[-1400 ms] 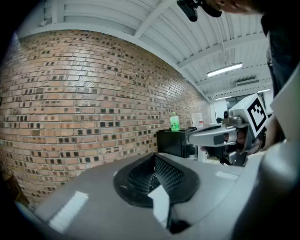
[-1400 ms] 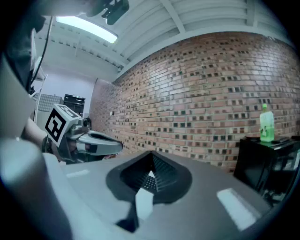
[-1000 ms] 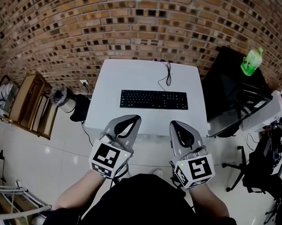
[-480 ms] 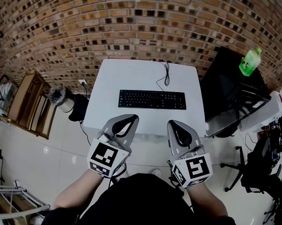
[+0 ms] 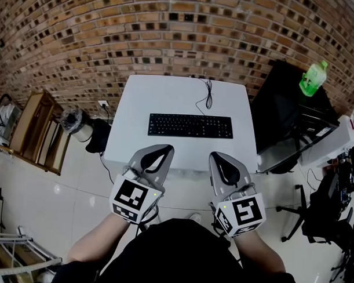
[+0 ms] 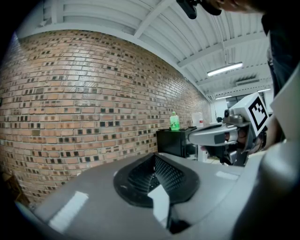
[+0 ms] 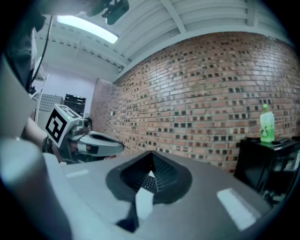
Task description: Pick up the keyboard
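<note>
My left gripper (image 5: 163,150) and right gripper (image 5: 221,157) both have jaws pressed together, holding nothing. The keyboard (image 5: 190,125) lies ahead of both on the white surface (image 5: 167,91), long axis crosswise, about equally near each. Far right, 1 green bottle (image 5: 313,78) stands on a black cabinet (image 5: 282,112), contents unclear.

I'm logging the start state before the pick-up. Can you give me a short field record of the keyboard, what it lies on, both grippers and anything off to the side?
keyboard: black rectangular keyboard, flat on white square table, untouched
left gripper: jaws shut, empty, apart from keyboard
right gripper: jaws shut, empty, apart from keyboard
side: green plastic bottle on black cabinet, right of table
</note>
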Available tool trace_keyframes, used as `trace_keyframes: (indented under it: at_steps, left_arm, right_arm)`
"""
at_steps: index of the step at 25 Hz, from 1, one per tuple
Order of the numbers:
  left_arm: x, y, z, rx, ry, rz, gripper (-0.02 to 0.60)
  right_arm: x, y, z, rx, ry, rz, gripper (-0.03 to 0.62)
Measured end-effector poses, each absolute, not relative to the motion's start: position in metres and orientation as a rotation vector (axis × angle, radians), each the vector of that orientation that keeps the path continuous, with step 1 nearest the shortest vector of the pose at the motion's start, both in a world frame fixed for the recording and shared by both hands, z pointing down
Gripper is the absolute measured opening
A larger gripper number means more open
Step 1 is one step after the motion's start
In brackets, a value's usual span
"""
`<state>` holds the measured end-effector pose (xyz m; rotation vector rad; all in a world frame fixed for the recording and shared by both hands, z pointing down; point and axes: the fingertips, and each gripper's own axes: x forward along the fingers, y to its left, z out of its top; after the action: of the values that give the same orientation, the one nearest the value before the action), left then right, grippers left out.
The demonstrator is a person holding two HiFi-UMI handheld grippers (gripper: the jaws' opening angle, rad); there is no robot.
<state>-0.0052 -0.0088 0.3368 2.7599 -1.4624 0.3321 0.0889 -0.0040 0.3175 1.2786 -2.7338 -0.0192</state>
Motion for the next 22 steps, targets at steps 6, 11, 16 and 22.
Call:
trace_keyframes:
  at_steps: [6,11,16,22]
  left_arm:
    - [-0.003,-0.009,0.341,2.751,-1.467,0.35,0.005]
    - [-0.001,-0.01,0.344,2.69,-1.489,0.323,0.005]
    - [0.003,-0.011,0.351,2.629,-1.51,0.305,0.005]
    - [0.01,-0.012,0.36,2.545,-1.528,0.281,0.006]
  right_arm:
    - [0.093,-0.003,0.316,1.268,-2.744,-0.023,0.002]
    - [0.1,-0.002,0.316,1.249,-2.756,-0.024,0.002]
    - [0.11,-0.001,0.318,1.216,-2.773,-0.024,0.002]
    - [0.124,0.003,0.32,1.159,-2.796,-0.041,0.002]
